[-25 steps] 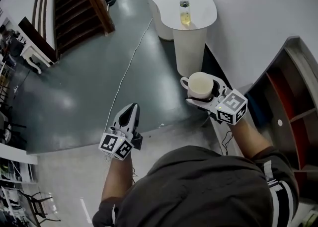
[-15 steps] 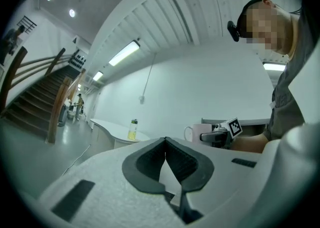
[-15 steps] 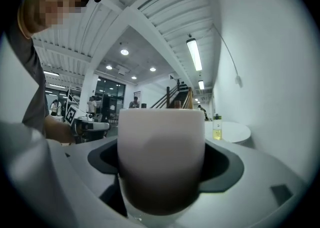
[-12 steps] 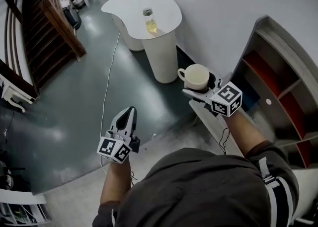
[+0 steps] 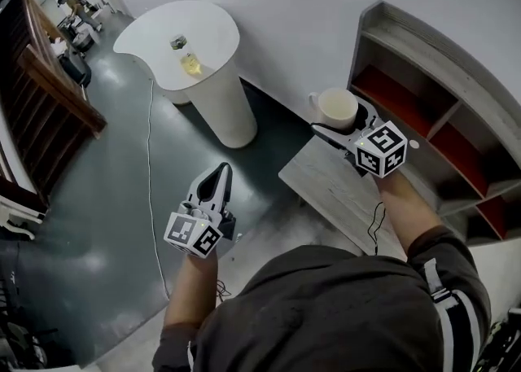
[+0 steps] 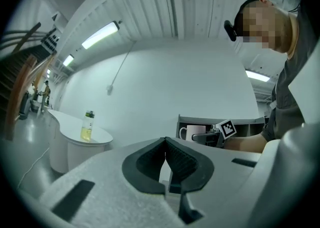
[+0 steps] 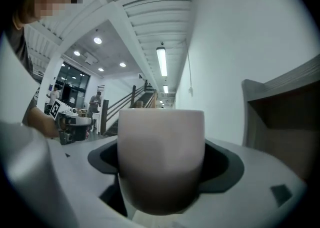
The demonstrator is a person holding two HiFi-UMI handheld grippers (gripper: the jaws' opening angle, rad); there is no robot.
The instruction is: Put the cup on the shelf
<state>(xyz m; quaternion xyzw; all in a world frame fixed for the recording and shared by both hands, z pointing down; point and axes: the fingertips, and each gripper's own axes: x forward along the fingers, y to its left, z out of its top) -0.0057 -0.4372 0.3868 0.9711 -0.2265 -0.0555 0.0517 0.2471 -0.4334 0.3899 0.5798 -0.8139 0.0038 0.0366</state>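
A white cup [image 5: 336, 108] with its handle to the left is held upright in my right gripper [image 5: 346, 124], whose jaws are shut on its sides. In the right gripper view the cup [image 7: 161, 157] fills the middle between the dark pads. It hangs in the air just left of the grey shelf unit [image 5: 423, 59], whose compartments have red backs. My left gripper [image 5: 215, 181] is lower left over the floor, jaws shut with nothing between them [image 6: 165, 158]. From the left gripper view the cup [image 6: 192, 132] shows in front of the shelf [image 6: 250, 120].
A white curved table [image 5: 177, 41] on a white pedestal stands at upper left with a small bottle [image 5: 189, 60] of yellow liquid on it. A low grey wooden board [image 5: 338, 191] lies below the cup. A cable [image 5: 150, 142] runs over the dark floor. A wooden staircase [image 5: 41, 94] is far left.
The view has swung right, bringing the shelf closer. My right gripper has carried the cup up and right to the shelf's left side. The left gripper stays low and shut.
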